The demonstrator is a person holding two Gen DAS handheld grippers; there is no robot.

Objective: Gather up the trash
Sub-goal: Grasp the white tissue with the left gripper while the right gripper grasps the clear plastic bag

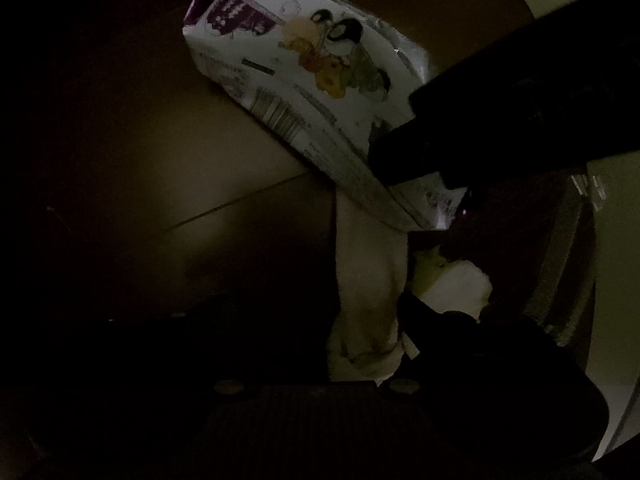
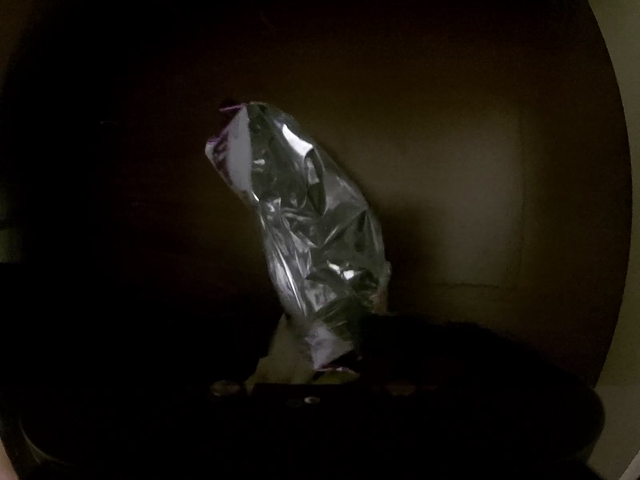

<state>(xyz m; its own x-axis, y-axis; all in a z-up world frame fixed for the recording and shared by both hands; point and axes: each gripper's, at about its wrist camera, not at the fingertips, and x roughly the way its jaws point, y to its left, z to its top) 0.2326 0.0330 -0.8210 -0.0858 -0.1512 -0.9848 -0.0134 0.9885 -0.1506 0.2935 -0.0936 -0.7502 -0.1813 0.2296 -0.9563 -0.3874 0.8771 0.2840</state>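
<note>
Both views are very dark. In the left wrist view a white snack wrapper [image 1: 316, 80] with cartoon print and purple trim hangs tilted, pinched at its lower end by my right gripper [image 1: 420, 160], a dark shape entering from the right. My left gripper [image 1: 384, 340] is shut on a crumpled white tissue [image 1: 368, 292]; something white and yellow-green [image 1: 452, 276] lies just behind it. In the right wrist view the same wrapper shows its shiny silver inside [image 2: 316, 220], standing up from my right gripper [image 2: 332, 352], which is shut on its lower end.
A brown tiled floor [image 1: 224, 184] with a grout line lies behind the wrapper. A pale curved wall or rim [image 2: 624, 160] runs down the right edge of the right wrist view. A grey textured surface [image 1: 568, 264] stands at the right in the left wrist view.
</note>
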